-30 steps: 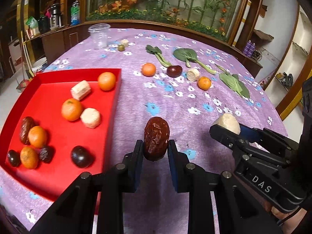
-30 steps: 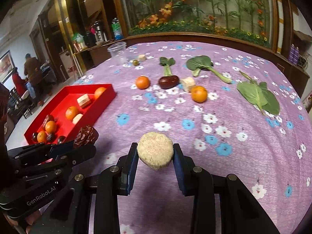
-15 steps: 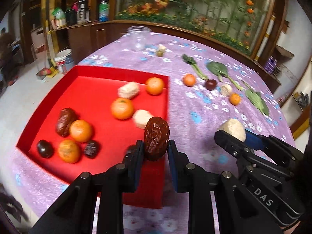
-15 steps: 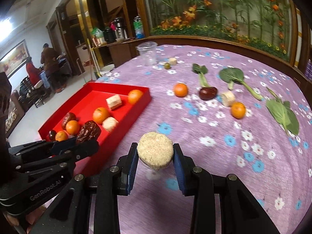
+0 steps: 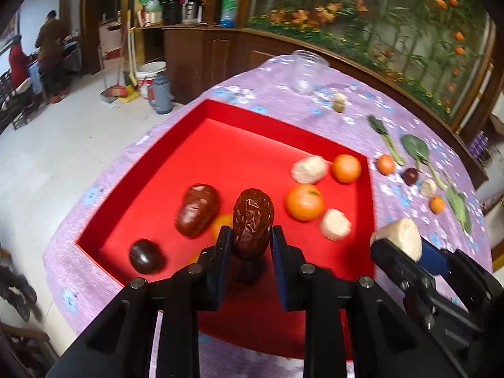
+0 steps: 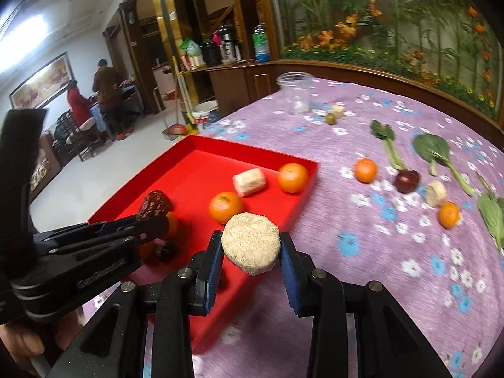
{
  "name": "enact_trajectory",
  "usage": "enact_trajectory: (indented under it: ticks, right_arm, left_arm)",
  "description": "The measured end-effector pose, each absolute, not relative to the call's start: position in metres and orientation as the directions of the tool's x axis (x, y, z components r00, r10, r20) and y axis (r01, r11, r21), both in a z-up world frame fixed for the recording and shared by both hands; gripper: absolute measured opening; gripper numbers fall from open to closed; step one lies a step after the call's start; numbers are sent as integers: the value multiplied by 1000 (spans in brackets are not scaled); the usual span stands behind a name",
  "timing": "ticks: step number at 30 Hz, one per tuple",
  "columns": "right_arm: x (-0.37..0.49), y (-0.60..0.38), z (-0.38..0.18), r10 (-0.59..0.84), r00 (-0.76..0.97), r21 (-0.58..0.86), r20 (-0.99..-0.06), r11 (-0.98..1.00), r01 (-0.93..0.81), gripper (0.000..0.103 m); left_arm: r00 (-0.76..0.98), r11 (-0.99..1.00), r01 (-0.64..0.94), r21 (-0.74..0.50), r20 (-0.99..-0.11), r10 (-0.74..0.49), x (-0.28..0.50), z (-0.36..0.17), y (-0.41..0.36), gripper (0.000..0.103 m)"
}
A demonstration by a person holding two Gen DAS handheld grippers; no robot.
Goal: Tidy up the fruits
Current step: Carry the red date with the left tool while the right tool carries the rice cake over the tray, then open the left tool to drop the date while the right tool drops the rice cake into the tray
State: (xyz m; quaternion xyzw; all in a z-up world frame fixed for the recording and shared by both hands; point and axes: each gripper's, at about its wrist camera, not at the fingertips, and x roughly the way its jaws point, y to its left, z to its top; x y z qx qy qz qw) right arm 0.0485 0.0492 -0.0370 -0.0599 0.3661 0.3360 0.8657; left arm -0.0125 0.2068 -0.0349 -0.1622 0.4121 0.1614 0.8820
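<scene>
My left gripper (image 5: 250, 249) is shut on a wrinkled brown date (image 5: 252, 222) and holds it above the near part of the red tray (image 5: 239, 119). My right gripper (image 6: 250, 256) is shut on a pale round sugarcane piece (image 6: 251, 243) over the tray's (image 6: 239, 149) near right edge. The tray holds oranges (image 5: 304, 202), another date (image 5: 197, 209), a dark plum (image 5: 146, 256) and pale cane pieces (image 5: 308, 168). The right gripper shows in the left wrist view (image 5: 393, 245), the left gripper in the right wrist view (image 6: 151, 220).
On the purple flowered cloth (image 6: 362, 271) to the right lie oranges (image 6: 365, 170), a dark plum (image 6: 407, 181), a cane piece (image 6: 436, 193) and green leaves (image 6: 432, 148). A clear plastic cup (image 6: 295, 92) stands at the far side. The table edge and floor are to the left.
Both grippers have moved left with their fruit. The left one now hangs over the tray, and the right one has reached the tray's right edge.
</scene>
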Motion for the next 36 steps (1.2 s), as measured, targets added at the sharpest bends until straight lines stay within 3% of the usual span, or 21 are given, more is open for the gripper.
enact_trajectory:
  ticks: [21, 23, 25, 26, 27, 28, 29, 36]
  right_arm:
    - [57, 103, -47, 538, 482, 103, -691, 734, -672, 39]
    - [59, 106, -48, 528, 483, 90, -699, 735, -672, 39]
    - [61, 107, -48, 524, 487, 88, -699, 739, -668, 40]
    - [62, 106, -48, 524, 487, 90, -699, 740, -667, 45]
    - [63, 106, -49, 521, 489, 88, -700, 742, -664, 51]
    - [63, 106, -49, 519, 489, 84, -701, 742, -665, 65]
    - [63, 106, -49, 519, 491, 80, -699, 740, -668, 70]
    - [58, 82, -32, 558, 526, 94, -642, 738, -668, 69]
  left_arm:
    - [575, 872, -475, -116, -791, 208, 3, -41, 241, 24]
    - [564, 866, -488, -106, -796, 221, 5, -43, 244, 36]
    - [552, 848, -520, -105, -799, 240, 4, -44, 251, 63]
    - [553, 840, -531, -113, -797, 242, 3, -44, 253, 71]
    - [555, 834, -538, -122, -796, 241, 2, -44, 256, 73]
    - [553, 829, -544, -128, -798, 240, 1, -44, 257, 76]
    - [553, 828, -545, -130, -798, 239, 1, -44, 256, 76]
    - [599, 851, -517, -91, -749, 283, 3, -22, 232, 77]
